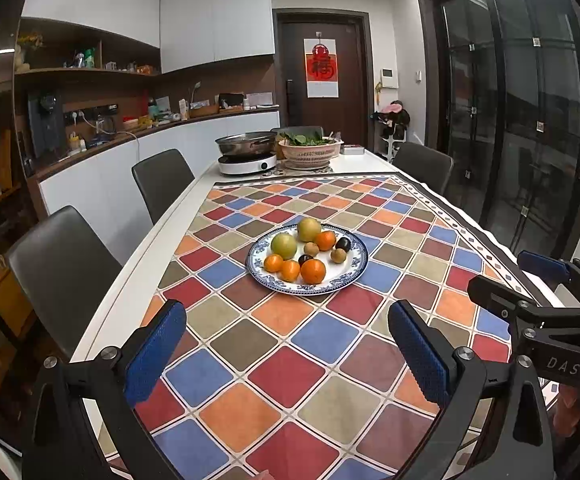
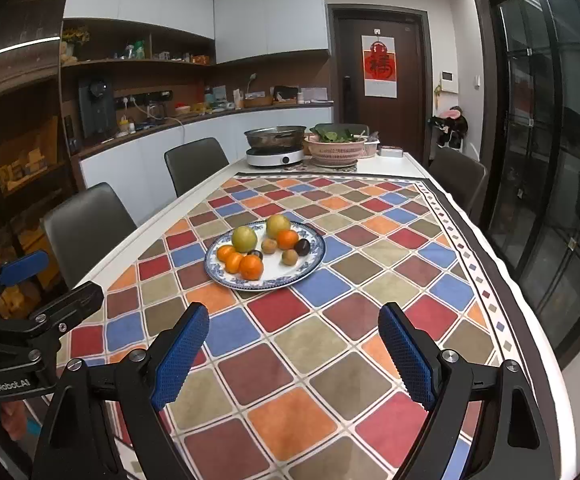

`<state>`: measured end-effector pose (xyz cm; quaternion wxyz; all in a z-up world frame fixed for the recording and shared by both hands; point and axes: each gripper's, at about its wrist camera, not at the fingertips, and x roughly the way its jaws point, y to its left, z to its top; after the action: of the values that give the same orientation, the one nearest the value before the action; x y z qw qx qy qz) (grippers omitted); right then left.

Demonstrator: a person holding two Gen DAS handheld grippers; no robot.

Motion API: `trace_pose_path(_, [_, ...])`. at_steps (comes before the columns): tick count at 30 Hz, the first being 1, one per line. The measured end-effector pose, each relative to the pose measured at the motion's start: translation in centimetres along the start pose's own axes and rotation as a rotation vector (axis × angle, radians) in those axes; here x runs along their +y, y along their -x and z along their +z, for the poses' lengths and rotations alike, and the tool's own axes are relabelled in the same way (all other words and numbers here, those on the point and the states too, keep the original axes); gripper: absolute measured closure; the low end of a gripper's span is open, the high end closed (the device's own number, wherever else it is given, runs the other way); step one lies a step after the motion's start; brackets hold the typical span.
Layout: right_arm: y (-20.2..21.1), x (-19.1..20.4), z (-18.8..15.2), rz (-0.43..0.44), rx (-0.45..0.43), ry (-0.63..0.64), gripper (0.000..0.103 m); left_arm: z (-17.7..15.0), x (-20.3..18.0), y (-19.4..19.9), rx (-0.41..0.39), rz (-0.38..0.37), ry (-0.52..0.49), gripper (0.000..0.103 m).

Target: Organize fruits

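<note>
**Both hand-held grippers wide and empty, fruit plate ahead**

Your left hand-held gripper (image 1: 287, 354) hangs over the near part of the table (image 1: 145, 276), its blue textured pads (image 1: 155, 352) spread wide with nothing between them. Your right hand-held gripper (image 2: 294, 354) is in the same state: pads (image 2: 179, 356) far apart, holding nothing, above the checked tablecloth of red, blue, orange and olive squares (image 2: 290, 364). Each gripper shows at the edge of the other's view, so the two sit side by side.

The round white plate with a blue patterned rim (image 1: 354, 276) lies flat on the tablecloth, ahead of both grippers and well apart from them. All the fruit is on it. Two large yellow-green round fruits (image 1: 284, 246) sit toward the far side. Four small orange mandarins are spread out: three clustered at the near-left of the plate (image 1: 313, 271) and one farther back (image 1: 326, 240), just beside the rear green fruit. Two small brown fruits (image 1: 338, 255) and two dark purple plums (image 1: 343, 244) lie among them, one plum tucked between the front mandarins.

At the far end of the table you have a white induction cooker carrying a steel pot (image 1: 247, 163), and next to it a pink woven basket of green leaves (image 1: 310, 152). Dark grey chairs (image 1: 63, 276) stand along the table's left side.
</note>
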<state>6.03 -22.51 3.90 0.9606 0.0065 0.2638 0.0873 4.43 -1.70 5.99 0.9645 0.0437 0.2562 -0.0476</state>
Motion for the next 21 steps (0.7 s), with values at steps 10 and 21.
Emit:
trace_pose_path(10, [0.27,0.16,0.09,0.001,-0.004,-0.002,0.016,0.03,-0.20,0.43,-0.014,0.001,-0.009,0.000])
trace_pose_path(21, [0.38,0.20,0.14,0.003,0.001,-0.002,0.016,-0.06,-0.24,0.42,-0.009,-0.003,-0.009,0.000])
